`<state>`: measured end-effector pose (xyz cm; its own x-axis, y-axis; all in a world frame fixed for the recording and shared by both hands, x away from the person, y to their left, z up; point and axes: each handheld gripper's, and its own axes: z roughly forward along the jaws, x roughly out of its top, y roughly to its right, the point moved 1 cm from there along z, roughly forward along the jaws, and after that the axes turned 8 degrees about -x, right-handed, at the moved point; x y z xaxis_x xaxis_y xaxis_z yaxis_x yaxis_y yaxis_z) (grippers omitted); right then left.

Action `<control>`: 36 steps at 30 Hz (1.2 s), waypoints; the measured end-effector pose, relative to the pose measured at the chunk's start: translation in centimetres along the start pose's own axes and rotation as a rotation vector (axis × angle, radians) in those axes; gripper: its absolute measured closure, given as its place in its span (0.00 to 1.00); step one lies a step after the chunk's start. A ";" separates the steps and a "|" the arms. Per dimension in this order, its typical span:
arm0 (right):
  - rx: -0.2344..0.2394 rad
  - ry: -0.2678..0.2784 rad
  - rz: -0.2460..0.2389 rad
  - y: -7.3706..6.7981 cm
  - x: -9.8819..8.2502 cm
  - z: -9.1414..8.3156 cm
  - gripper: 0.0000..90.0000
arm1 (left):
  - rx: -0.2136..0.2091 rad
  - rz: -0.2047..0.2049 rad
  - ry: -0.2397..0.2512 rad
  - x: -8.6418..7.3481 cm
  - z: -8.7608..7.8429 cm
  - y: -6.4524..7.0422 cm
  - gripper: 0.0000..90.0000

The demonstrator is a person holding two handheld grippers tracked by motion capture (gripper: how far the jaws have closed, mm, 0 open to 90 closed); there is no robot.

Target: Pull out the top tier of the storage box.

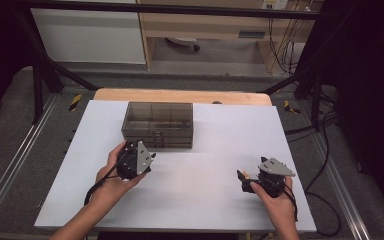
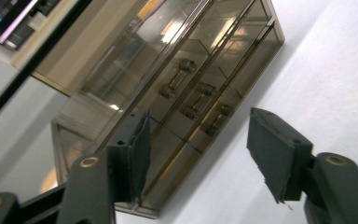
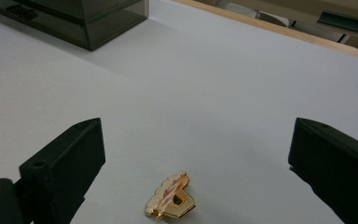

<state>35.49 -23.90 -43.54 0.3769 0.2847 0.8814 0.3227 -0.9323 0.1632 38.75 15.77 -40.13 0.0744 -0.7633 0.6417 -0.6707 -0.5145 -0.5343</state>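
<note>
Gold pin [image 3: 170, 203] lies flat on the white table surface [image 3: 223, 93], between the two black jaws of the right gripper [image 3: 196, 163] and touching neither. Pin is gold-edged with a pinkish-white face; finer detail cannot be read. In the high view it shows as a small orange speck [image 1: 245, 175] just beside the right gripper [image 1: 244, 181], near the table's right front area.

Right gripper: jaws spread wide, grasping nothing, resting low over the table. The person's right hand [image 1: 276, 196] holds it from behind.

Left gripper [image 2: 200, 154]: jaws also apart and empty, aimed at the front of a smoky translucent drawer box [image 2: 177, 88]. Small dark handles [image 2: 200, 93] sit on the drawer fronts. In the high view this gripper [image 1: 147, 161] sits just in front of the box [image 1: 158, 124], held by the left hand [image 1: 111, 175]; whether it touches the box cannot be told.

Box stands toward the table's far side, left of centre, well apart from the pin.
</note>
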 end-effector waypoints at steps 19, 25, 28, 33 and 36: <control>0.013 0.001 0.004 0.0 0.1 0.1 0.05 | 0.139 0.278 -0.116 0.0 2.8 1.7 0.75; 0.017 -0.003 -0.009 -0.1 0.1 0.1 0.05 | 0.189 0.356 -0.133 -0.1 4.0 1.6 0.76; 0.017 -0.002 -0.008 0.0 0.1 0.1 0.05 | 0.198 0.362 -0.126 0.0 4.6 1.3 0.75; 0.017 -0.008 -0.009 0.1 0.0 0.2 0.05 | 0.228 0.402 -0.128 0.1 4.9 1.1 0.75; 0.016 -0.010 -0.014 0.1 0.0 0.3 0.05 | 0.246 0.433 -0.134 0.1 5.1 1.0 0.75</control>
<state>35.74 -23.91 -43.69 0.3805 0.2997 0.8749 0.3419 -0.9246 0.1681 41.91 13.22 -43.42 -0.0666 -0.9618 0.2656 -0.4692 -0.2047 -0.8590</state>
